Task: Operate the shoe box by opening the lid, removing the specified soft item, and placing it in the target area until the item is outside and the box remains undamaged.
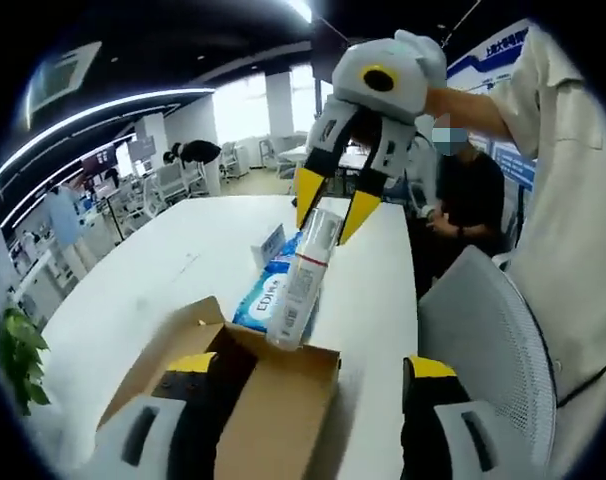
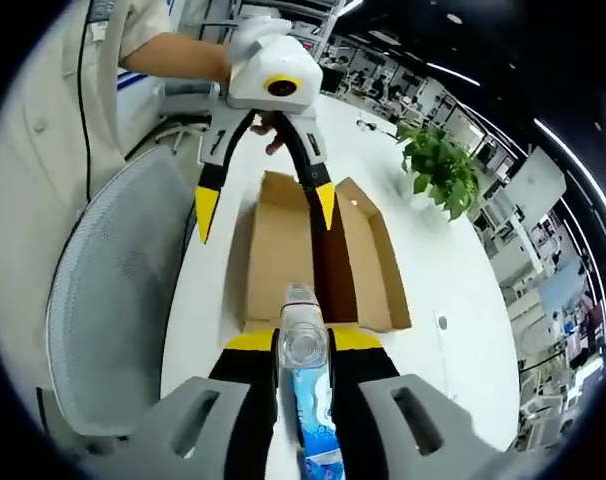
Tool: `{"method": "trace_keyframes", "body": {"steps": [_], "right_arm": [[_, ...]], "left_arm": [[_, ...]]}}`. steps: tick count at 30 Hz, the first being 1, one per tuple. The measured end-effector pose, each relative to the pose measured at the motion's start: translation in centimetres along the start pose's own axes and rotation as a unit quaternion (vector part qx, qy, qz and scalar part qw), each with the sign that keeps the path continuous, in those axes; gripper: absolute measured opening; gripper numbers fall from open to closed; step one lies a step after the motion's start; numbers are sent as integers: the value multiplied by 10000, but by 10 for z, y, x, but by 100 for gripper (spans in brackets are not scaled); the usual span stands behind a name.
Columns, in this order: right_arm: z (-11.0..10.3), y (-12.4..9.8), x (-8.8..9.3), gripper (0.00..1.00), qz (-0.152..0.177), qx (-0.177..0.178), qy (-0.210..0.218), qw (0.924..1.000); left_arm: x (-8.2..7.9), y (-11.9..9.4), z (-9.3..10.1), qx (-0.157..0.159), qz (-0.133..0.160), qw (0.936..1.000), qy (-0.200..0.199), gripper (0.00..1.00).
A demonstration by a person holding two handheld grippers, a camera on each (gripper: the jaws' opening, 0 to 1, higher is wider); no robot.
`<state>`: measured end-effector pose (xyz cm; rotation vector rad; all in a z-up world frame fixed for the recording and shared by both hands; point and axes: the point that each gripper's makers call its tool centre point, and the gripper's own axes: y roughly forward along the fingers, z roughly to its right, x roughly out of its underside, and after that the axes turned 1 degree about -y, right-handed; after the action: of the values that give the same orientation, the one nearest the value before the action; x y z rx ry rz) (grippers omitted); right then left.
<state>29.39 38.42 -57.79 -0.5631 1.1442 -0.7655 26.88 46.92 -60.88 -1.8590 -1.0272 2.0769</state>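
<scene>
Cardboard shoe box (image 2: 318, 255) lay open, right gripper (image 1: 325, 218) clamped a bottle (image 1: 303, 277) (clear plastic) above it, left gripper (image 2: 266, 213) spread apart.

White surface (image 1: 163, 270), long, glossy. Grey mesh chair (image 2: 113, 300) beside surface edge. Potted green plant (image 2: 445, 165) on surface, far end. Blue-white packet (image 1: 266, 296) lying flat on surface. Small upright card (image 1: 271, 243) behind packet. Seated person (image 1: 470, 195) beyond surface.
</scene>
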Motion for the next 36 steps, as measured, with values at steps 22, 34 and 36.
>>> {"method": "trace_keyframes", "body": {"steps": [22,34,36], "right_arm": [[84,-8,65,16,-938,40,394,9948],[109,14,98,16,-1391,-114,604,9884],[112,17,103,16,-1454,-146,629,9873]], "left_arm": [[29,-39,-9,-1160,309,9898,-773,100],[42,-62,-14,-1570,368,9805,-1126,100],[43,-66,-16,-1647,396,9782,-1203,100]]}}
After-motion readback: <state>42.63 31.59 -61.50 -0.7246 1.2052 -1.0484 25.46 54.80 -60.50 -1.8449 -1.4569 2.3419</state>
